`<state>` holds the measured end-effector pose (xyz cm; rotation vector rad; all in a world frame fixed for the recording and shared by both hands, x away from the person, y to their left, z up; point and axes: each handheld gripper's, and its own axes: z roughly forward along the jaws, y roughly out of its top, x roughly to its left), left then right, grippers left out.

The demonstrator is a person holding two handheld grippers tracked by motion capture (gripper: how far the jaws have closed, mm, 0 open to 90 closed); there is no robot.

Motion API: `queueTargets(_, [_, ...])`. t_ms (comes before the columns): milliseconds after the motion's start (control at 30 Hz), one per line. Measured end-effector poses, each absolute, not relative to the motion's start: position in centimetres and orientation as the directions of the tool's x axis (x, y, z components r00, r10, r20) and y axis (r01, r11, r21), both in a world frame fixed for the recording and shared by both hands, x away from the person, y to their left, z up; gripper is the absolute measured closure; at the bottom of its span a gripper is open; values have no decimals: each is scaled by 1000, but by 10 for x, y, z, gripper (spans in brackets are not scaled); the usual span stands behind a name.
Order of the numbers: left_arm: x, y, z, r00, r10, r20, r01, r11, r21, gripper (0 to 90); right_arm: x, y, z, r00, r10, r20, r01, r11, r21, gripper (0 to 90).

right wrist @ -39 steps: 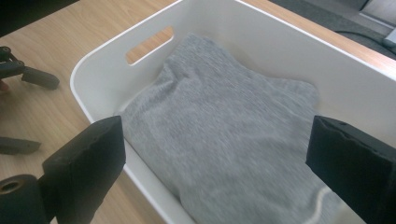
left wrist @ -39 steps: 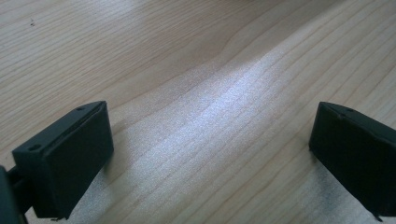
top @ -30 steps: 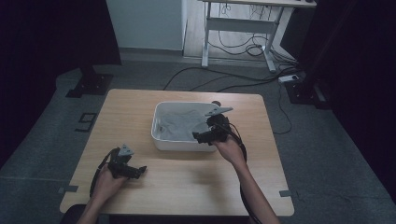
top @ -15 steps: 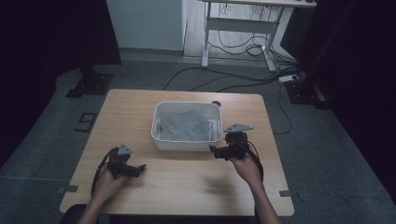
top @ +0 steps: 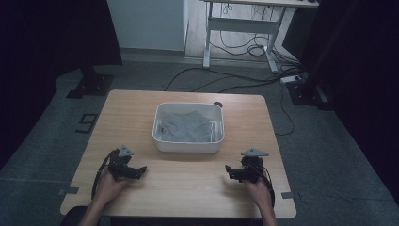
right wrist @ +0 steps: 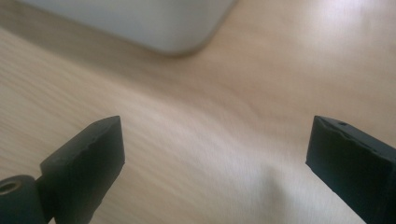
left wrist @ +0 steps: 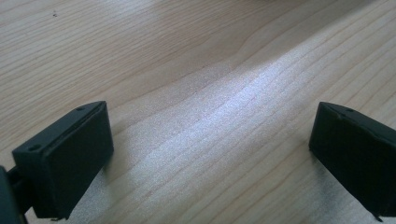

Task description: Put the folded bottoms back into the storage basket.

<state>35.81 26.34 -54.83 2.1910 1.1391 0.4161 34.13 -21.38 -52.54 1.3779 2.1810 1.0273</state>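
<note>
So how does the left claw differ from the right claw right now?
The left claw sits near the table's front left, farther from the white tub; the right claw sits front right, with the tub's corner in its own view. The left one points right, the right one points left, so they face each other. Both are open, empty and low over bare wood.
</note>
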Motion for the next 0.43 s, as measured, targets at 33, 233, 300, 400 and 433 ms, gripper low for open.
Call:
queueTargets(33, [358, 263, -548, 577, 817, -8, 619, -431, 657, 0, 340, -215, -531, -453, 888, 75, 628, 258, 734, 36])
queueTargets(233, [357, 263, -548, 576, 818, -8, 620, -430, 657, 0, 334, -217, -557, -460, 888, 8, 624, 317, 715, 0])
queueTargets(300, [357, 263, -548, 576, 818, -8, 620, -430, 657, 0, 334, -217, -557, -462, 887, 9, 623, 317, 715, 0])
queueTargets(400, [357, 263, -548, 577, 817, -7, 619, -431, 657, 0, 334, -217, -557, -461, 887, 8, 623, 317, 715, 0])
queueTargets(433, [357, 263, -548, 577, 817, -7, 619, -431, 657, 0, 334, -217, -557, -461, 887, 8, 623, 317, 715, 0])
